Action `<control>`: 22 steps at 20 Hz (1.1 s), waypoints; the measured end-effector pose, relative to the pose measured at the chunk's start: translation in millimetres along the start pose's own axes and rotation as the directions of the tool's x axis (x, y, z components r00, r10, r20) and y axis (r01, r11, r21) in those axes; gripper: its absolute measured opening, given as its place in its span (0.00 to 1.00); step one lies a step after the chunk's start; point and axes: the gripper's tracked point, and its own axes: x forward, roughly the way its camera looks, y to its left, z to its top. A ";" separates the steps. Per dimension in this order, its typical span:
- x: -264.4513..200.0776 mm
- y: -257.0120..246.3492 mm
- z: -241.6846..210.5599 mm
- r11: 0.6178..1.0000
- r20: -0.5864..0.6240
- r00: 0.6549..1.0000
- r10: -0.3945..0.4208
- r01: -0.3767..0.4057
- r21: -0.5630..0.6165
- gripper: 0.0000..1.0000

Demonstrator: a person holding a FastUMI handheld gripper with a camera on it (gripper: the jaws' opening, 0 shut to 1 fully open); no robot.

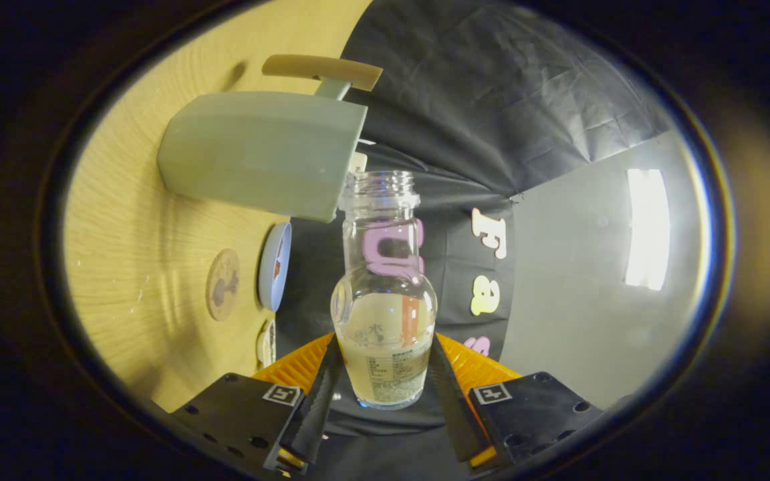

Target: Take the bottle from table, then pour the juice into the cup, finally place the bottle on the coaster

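Observation:
A clear glass bottle (pixel 383 294) with no cap sits between my fingers, and my gripper (pixel 383 387) is shut on its lower body. Pale juice fills only its bottom part. The whole view is rolled, so the wooden table (pixel 131 220) stands on its side. A grey-green cup (pixel 261 152) with a tan handle (pixel 321 69) rests on that table, its open mouth just beside the bottle's neck. A round cork coaster (pixel 222 284) lies on the table beyond the cup.
A light blue dish (pixel 274 266) lies on the table next to the coaster, with another small round item (pixel 266 344) past it. A bright lamp panel (pixel 646 227) glows on the grey wall behind the bottle.

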 end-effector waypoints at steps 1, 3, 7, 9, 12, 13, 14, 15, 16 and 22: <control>-2.6 5.1 -2.7 0.999 -0.009 1.000 0.022 -0.021 0.036 0.78; -3.7 18.0 -3.5 0.989 -0.023 0.997 0.075 -0.072 0.127 0.78; -7.8 40.1 -5.6 0.932 -0.047 0.981 0.187 -0.162 0.323 0.78; -8.3 48.8 -7.1 0.894 -0.051 0.971 0.234 -0.194 0.404 0.78; -11.9 63.0 -10.7 0.814 -0.053 0.949 0.311 -0.236 0.531 0.78; -12.8 69.1 -10.6 0.764 -0.043 0.937 0.347 -0.256 0.593 0.78; -13.9 73.9 -8.8 0.703 -0.028 0.924 0.380 -0.270 0.658 0.78; -15.4 76.7 -6.8 0.637 -0.009 0.911 0.413 -0.281 0.718 0.78; -16.3 78.3 -7.0 0.570 0.004 0.901 0.435 -0.279 0.773 0.78; -6.3 67.3 -25.2 0.329 0.026 0.889 0.457 -0.196 0.924 0.78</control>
